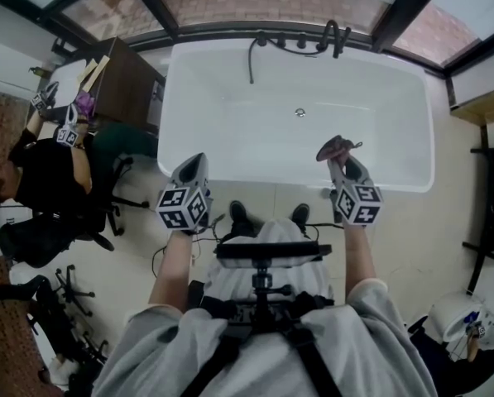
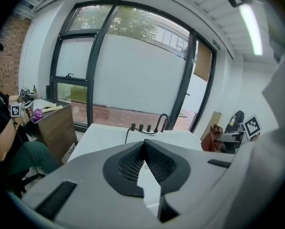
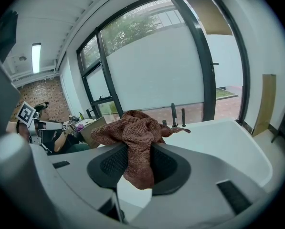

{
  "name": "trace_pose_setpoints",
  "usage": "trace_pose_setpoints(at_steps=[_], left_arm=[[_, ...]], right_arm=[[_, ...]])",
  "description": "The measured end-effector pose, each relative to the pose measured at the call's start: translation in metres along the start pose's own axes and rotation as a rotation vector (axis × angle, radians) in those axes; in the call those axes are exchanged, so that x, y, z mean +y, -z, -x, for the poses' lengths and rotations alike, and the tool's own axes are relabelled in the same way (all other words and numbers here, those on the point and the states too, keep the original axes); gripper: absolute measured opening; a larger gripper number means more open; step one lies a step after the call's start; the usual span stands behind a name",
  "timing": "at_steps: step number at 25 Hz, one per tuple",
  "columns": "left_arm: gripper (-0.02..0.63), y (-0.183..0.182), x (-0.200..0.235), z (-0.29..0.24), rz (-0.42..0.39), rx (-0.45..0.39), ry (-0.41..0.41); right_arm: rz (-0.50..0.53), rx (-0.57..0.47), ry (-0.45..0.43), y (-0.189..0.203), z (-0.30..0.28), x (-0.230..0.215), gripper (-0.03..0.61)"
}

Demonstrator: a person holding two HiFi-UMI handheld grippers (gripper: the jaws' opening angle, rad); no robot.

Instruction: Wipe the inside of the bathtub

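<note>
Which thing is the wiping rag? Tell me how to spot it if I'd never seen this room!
Find the big white bathtub under the window. At its near edge is the right gripper, and the rag is the crumpled reddish-brown cloth pinched in its jaws. Everything around it is white or grey, and the left gripper holds nothing.

Brown desk [image 1: 127, 81]: upper left, by the window frame.
Seated person [image 1: 52, 172]: left edge, black top, green trousers.
Office chair [image 1: 110, 209]: under that person.
Brick paving [image 1: 255, 2]: top, outside the glass.
</note>
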State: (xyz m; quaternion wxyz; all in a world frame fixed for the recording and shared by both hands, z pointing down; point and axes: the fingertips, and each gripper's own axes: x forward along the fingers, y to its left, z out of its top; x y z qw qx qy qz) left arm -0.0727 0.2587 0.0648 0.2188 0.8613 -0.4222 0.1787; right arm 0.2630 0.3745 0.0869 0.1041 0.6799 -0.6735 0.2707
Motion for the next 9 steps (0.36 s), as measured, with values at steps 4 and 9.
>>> trace_pose_setpoints(at_steps=[4, 9], left_arm=[[0.006, 0.003, 0.004, 0.005, -0.001, 0.001, -0.003], [0.006, 0.007, 0.010, 0.009, 0.001, -0.001, -0.006]], right_arm=[[-0.002, -0.007, 0.003, 0.000, 0.003, 0.003, 0.130], [0.004, -0.011, -0.004, 0.002, 0.003, 0.011, 0.130]])
